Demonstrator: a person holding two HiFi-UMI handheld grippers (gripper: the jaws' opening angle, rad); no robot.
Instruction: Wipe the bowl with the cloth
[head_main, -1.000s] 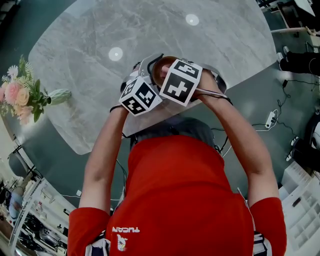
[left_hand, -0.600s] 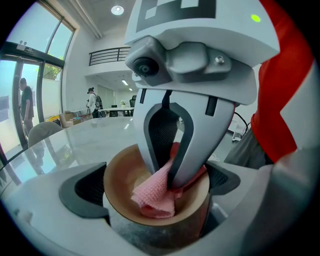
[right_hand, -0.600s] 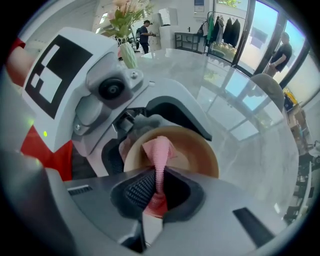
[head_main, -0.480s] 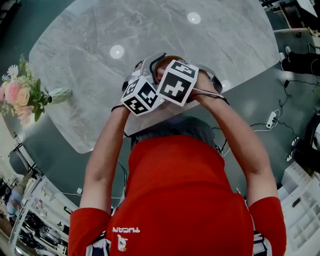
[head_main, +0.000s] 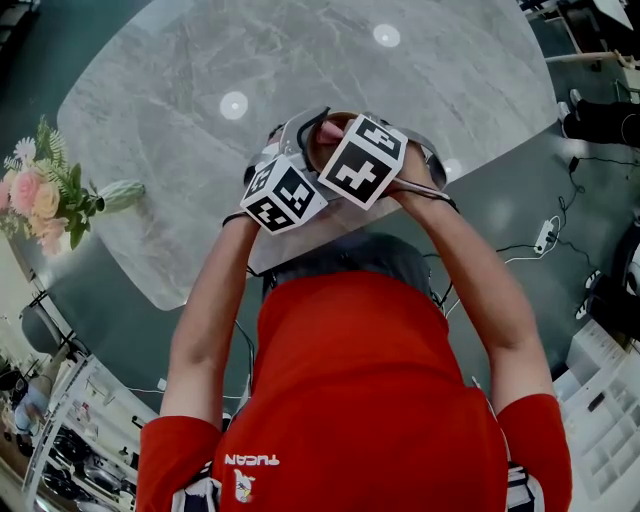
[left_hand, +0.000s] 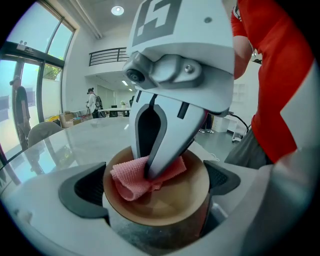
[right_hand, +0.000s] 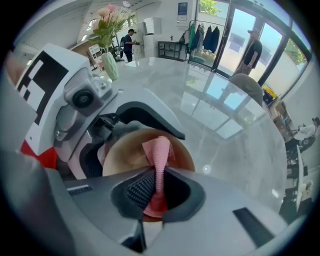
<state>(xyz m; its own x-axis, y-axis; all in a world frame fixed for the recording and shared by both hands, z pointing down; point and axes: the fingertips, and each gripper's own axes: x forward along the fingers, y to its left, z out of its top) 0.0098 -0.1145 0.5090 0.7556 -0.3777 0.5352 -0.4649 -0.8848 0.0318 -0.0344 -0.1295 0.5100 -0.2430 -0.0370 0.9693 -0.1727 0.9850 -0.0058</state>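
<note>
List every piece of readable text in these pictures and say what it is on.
"TUCAN": white letters on the red shirt; the letters look mirrored.
Left marker cube and right marker cube: black-and-white square patterns only, no words.
Small wall sign in the right gripper view: too small to read.

The bowl (left_hand: 167, 206) sits between the jaws of the left gripper (left_hand: 152, 192), at the near side of the table (head_main: 200, 60). The cloth (left_hand: 127, 182) lies in the bowl, between the jaws of the right gripper (right_hand: 156, 192).
</note>
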